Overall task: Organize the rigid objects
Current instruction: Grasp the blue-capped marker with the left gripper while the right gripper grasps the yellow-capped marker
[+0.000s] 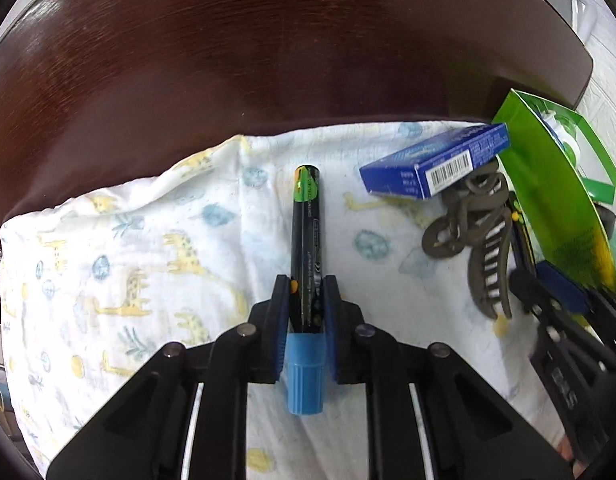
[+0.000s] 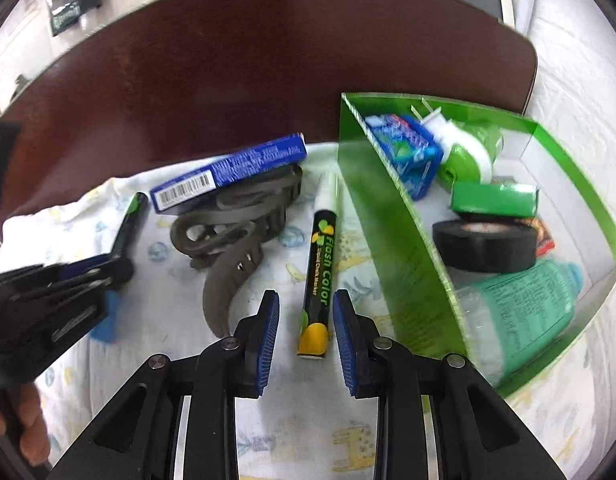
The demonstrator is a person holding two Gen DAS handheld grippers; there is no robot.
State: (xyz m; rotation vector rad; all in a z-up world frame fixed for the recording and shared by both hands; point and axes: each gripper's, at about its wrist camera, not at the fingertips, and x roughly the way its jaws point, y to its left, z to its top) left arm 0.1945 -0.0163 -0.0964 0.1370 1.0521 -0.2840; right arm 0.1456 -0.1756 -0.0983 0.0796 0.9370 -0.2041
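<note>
My left gripper (image 1: 306, 286) is shut on a black marker with a blue cap (image 1: 306, 256) that lies on the giraffe-print cloth (image 1: 128, 260). My right gripper (image 2: 306, 304) is open, its fingers either side of a black "Flash Color" marker with a white cap and yellow end (image 2: 320, 268); it does not grip it. A grey hair claw clip (image 2: 232, 220) lies left of that marker, partly under a blue box with a barcode (image 2: 228, 172). Both also show in the left wrist view: the clip (image 1: 480, 240) and the box (image 1: 436, 164).
A green box (image 2: 380, 208) at the right holds black tape (image 2: 484, 246), a green bottle (image 2: 520, 312), a green packet, a blue pack and a green-white item. The cloth lies on a dark wooden table (image 1: 268, 52). The left gripper shows in the right wrist view (image 2: 68, 292).
</note>
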